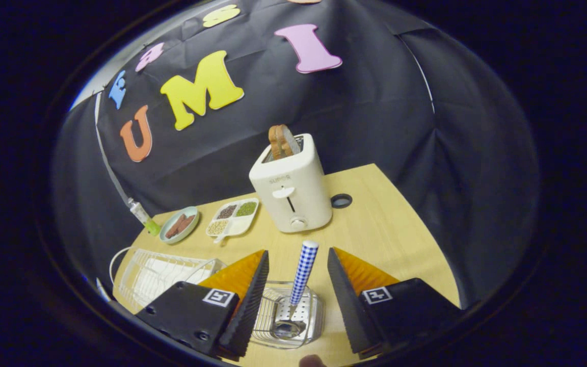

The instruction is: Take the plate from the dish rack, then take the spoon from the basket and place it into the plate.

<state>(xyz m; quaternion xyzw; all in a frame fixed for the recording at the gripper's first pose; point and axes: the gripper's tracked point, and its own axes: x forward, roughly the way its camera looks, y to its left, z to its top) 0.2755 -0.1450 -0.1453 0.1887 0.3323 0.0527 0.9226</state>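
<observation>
A spoon (301, 278) with a blue-and-white checked handle stands upright in a small wire basket (314, 318), its bowl down on the basket's floor. My gripper (298, 251) is open, with one finger on each side of the handle and a gap to it on both sides. The handle's top reaches about level with the fingertips. Beyond the left finger lies a white wire dish rack (140, 272) on the wooden table (385, 239). Whether a plate stands in the rack I cannot make out.
A white toaster (293, 196) with bread in its slot stands just beyond the spoon. Left of it are a divided tray (235, 227) of beans and a small greenish plate (170, 235) with brown pieces. A dark round hole (342, 200) sits right of the toaster.
</observation>
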